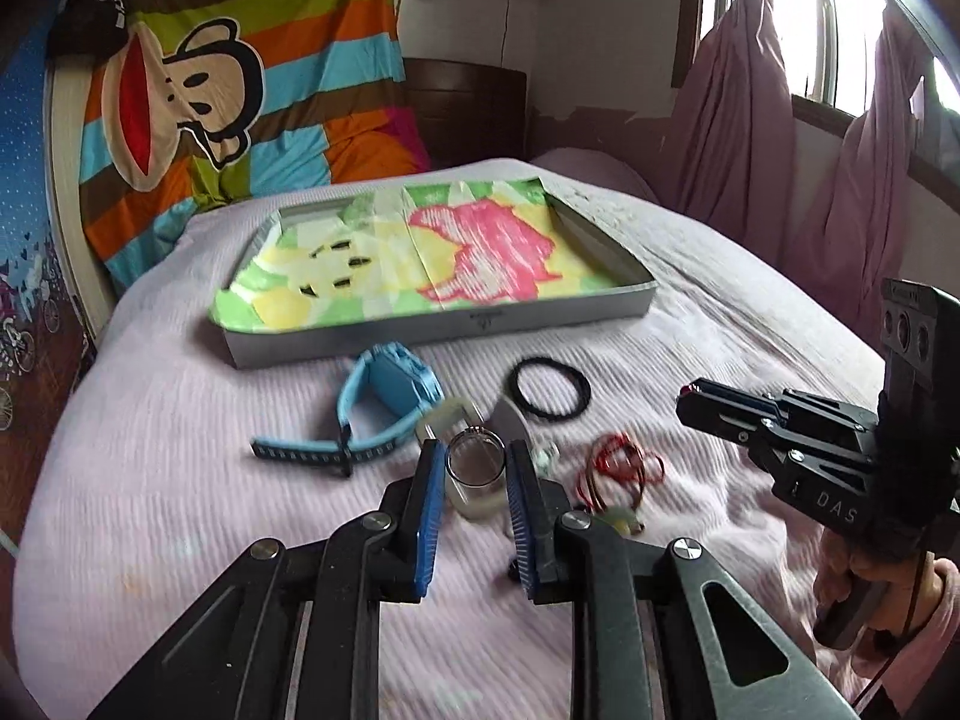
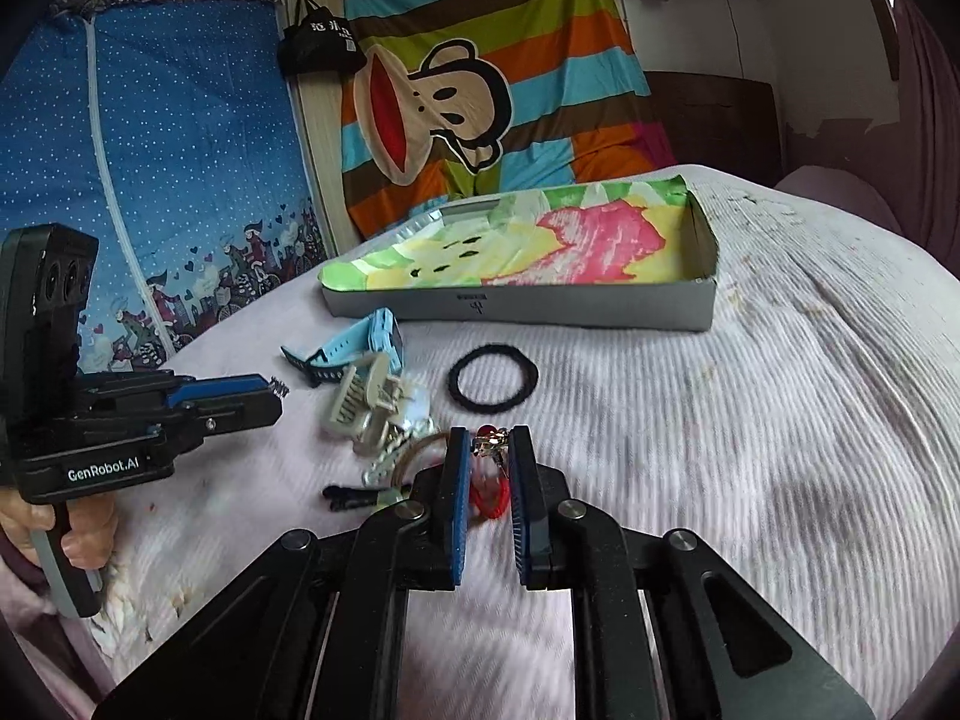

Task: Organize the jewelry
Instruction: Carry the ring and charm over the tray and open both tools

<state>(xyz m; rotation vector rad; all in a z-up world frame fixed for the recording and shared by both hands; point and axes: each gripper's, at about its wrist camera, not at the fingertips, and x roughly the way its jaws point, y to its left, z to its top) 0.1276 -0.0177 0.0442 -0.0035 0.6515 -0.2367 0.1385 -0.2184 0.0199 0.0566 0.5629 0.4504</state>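
Surface: a bed under a pale ribbed blanket (image 1: 180, 510), with a striped monkey cloth (image 1: 210, 90) hanging behind it.
Right gripper (image 2: 489, 438): on the near side of the tray, well short of it. It looks clamped on a small red-beaded piece (image 2: 489, 449) at the fingertips.
Left gripper (image 1: 477, 450): also on the tray's near side, pads apart around a clear piece (image 1: 474, 474). I cannot tell whether they grip it.
Loose items: a red cord (image 1: 624, 462), then a blue watch (image 1: 390, 390) and a black hair tie (image 1: 552, 387), all between me and the tray.
Tray (image 1: 444, 324): paper-lined, nothing in it that I can see.
Step, as I judge it: carry the beaded piece over the tray's near wall.
Doing it well: I keep the squeeze steady, lift clear of the hair tie, lower close to the paper, then release.
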